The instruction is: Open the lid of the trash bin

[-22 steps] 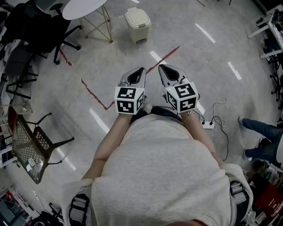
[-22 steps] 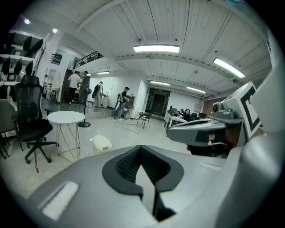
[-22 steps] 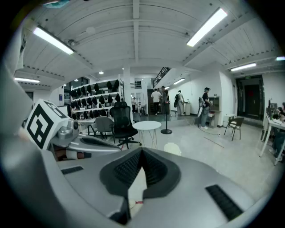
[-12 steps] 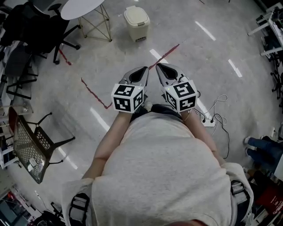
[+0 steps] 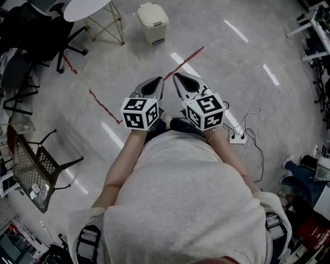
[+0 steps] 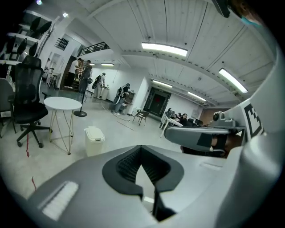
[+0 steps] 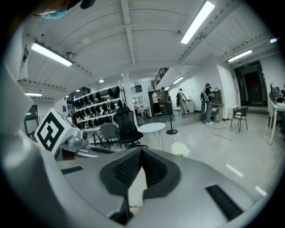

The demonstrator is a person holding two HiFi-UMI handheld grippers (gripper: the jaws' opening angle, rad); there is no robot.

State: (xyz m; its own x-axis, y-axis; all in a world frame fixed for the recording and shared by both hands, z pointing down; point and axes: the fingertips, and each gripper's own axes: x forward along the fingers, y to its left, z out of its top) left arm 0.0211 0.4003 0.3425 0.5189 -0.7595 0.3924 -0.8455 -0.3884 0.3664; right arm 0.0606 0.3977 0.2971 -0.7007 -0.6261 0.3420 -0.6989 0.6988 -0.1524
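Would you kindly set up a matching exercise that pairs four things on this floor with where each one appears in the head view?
Things:
1. cream plastic trash bin with its lid down
2. round white table
3. white power strip
4. dark wire-mesh chair

Places:
A. lower left edge
B. top left corner
C. right of centre, with cables running from it
D. top centre, just right of the table's legs

Pairs: 1-D, 2-B, 3-C, 4-A
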